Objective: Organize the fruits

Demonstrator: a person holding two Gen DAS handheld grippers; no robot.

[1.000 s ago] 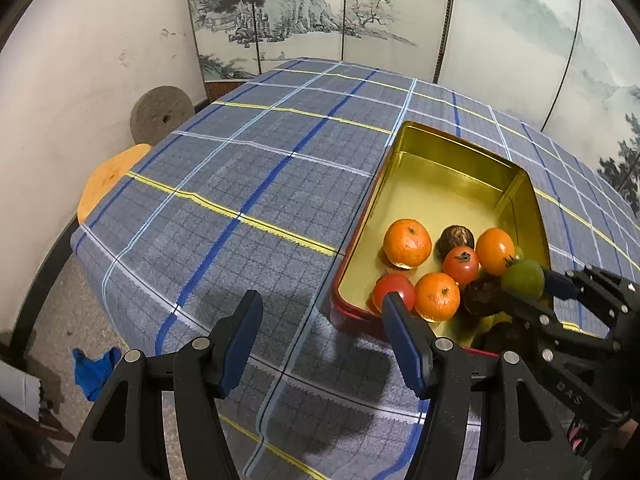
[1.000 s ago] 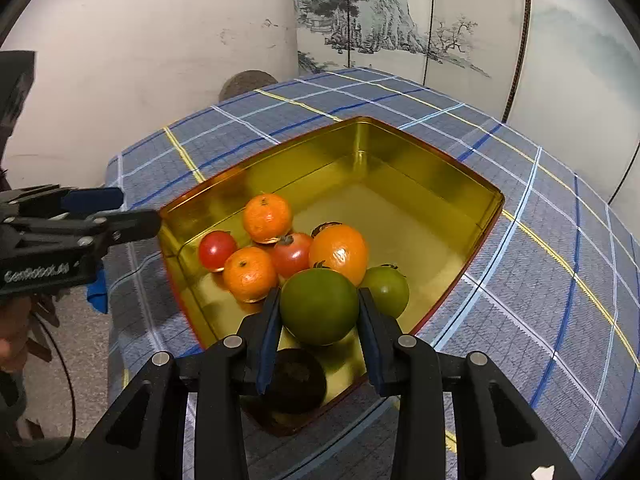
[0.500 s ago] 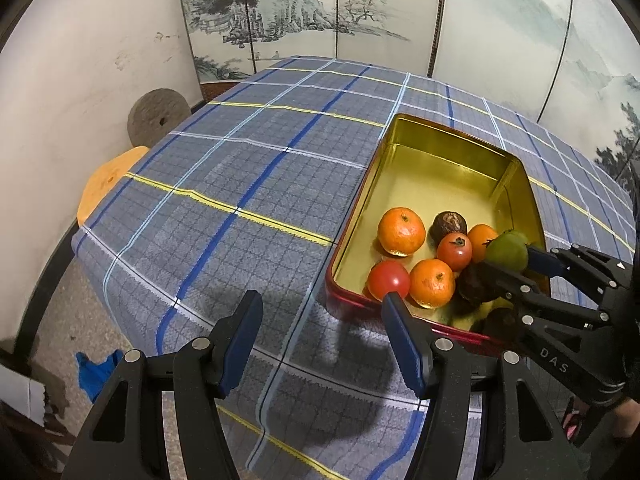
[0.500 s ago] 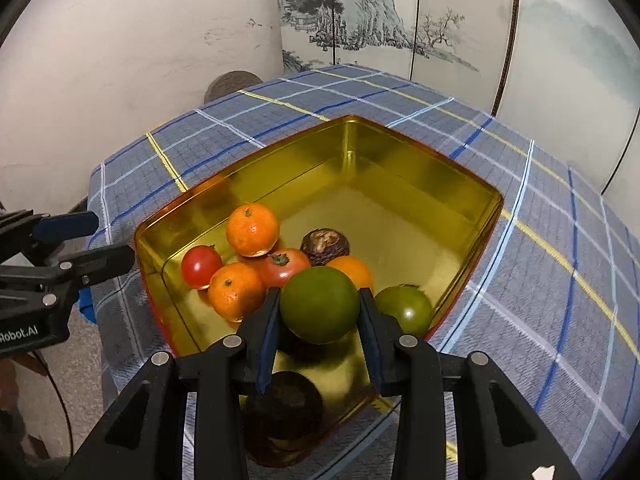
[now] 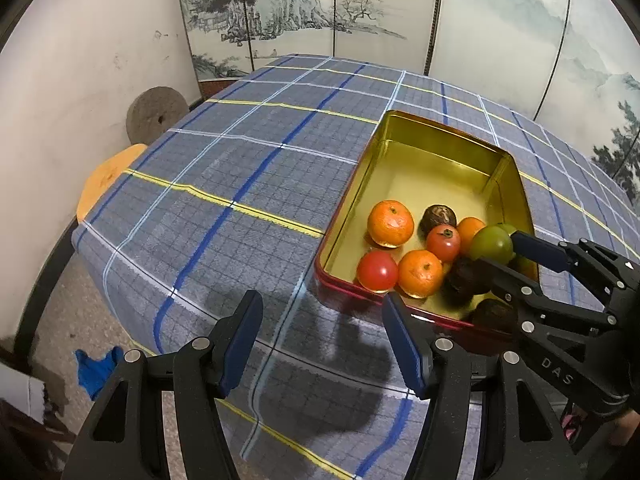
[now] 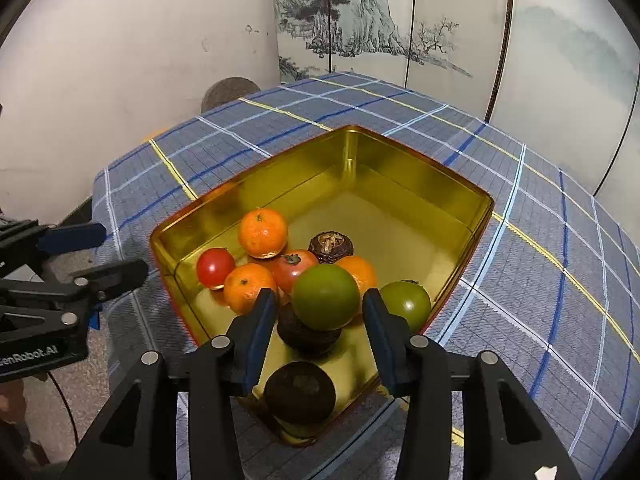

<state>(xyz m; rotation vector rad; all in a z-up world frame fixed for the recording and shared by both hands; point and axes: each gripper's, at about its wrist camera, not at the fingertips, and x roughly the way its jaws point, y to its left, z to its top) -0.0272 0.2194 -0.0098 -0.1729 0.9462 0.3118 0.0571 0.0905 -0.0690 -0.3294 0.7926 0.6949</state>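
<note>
My right gripper is opening, fingers clear of the green fruit atop a dark fruit. Only the left view shows my left gripper spread empty, tin at two o'clock.

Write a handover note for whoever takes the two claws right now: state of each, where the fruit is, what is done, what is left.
Right claw: over the near end of the gold tin, jaws opening; the green fruit sits between the pads with a gap on each side, resting on a dark fruit.
Left claw: open, empty, over the checked tablecloth beside the tin.
Fruit: oranges, red tomatoes, dark fruits and a second green fruit all lie in the tin's near end; none is visible on the cloth.
Done: green fruit delivered.
Left: back the right claw out; check that the green fruit does not roll.
</note>
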